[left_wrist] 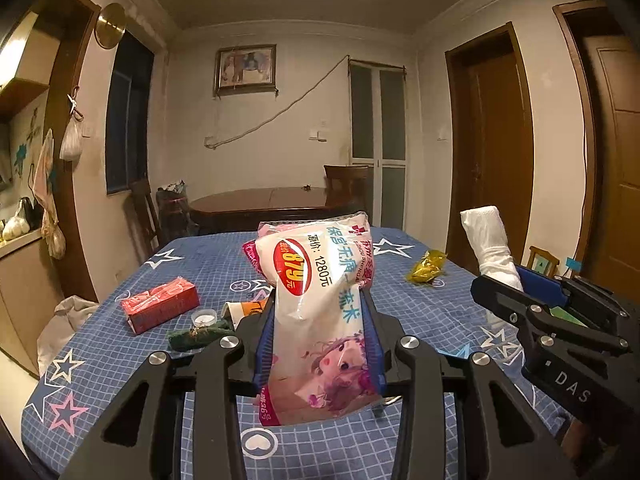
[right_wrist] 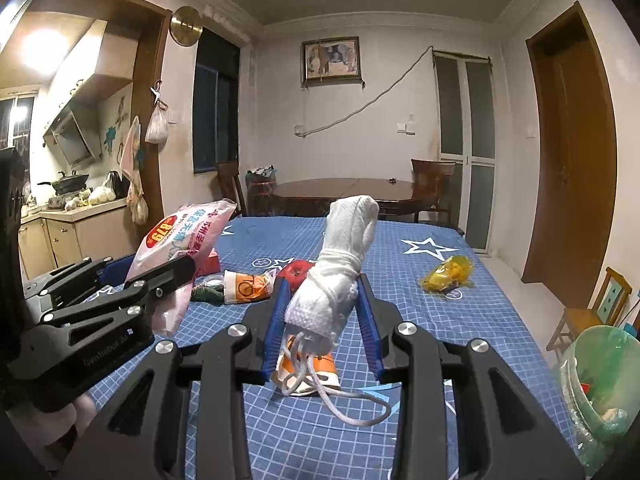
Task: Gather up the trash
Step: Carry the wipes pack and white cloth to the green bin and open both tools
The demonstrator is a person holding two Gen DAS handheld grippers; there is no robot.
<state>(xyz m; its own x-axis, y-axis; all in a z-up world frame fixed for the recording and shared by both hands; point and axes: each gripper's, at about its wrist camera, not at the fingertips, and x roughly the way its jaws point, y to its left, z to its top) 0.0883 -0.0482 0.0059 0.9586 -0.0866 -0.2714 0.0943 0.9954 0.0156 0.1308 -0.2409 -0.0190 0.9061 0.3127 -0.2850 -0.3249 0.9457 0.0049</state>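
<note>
Left tongs [left_wrist: 320, 344]: closed on one white printed plastic bag [left_wrist: 316, 300], pinched low between the blue pads, its long axis upright and leaning slightly away from the camera, held clear above the bench [left_wrist: 120, 420].

Right tongs [right_wrist: 326, 320]: closed on one rolled white cloth bundle [right_wrist: 340, 272], tied with white cord [right_wrist: 344, 400] that hangs in a loop from its near end; long axis upright, tilted to the right at the top, also held clear of the bench.

Bin [right_wrist: 604, 384], one, green-lined, some rubbish already inside: stands off the bench's near right corner, low and to the right of the right tongs. Judged the likely destination; the right tongs are the nearer, the left tongs would have to cross over the bench.

Still lying on the blue star-patterned bench cover:
- yellow wrapper [right_wrist: 448, 276], one, far right side, well apart from the rest.
- red carton [left_wrist: 160, 304], one, left side.
- small clear cup [left_wrist: 204, 317], one, just beside the carton.
- dark green bundle [left_wrist: 200, 336], one, touching or just beside the cup; cannot tell which.
- orange-printed paper cups: one on its side [right_wrist: 244, 286], one below the right tongs [right_wrist: 320, 368].
- red round item [right_wrist: 298, 272], one, behind the cloth bundle; kind unclear.
</note>
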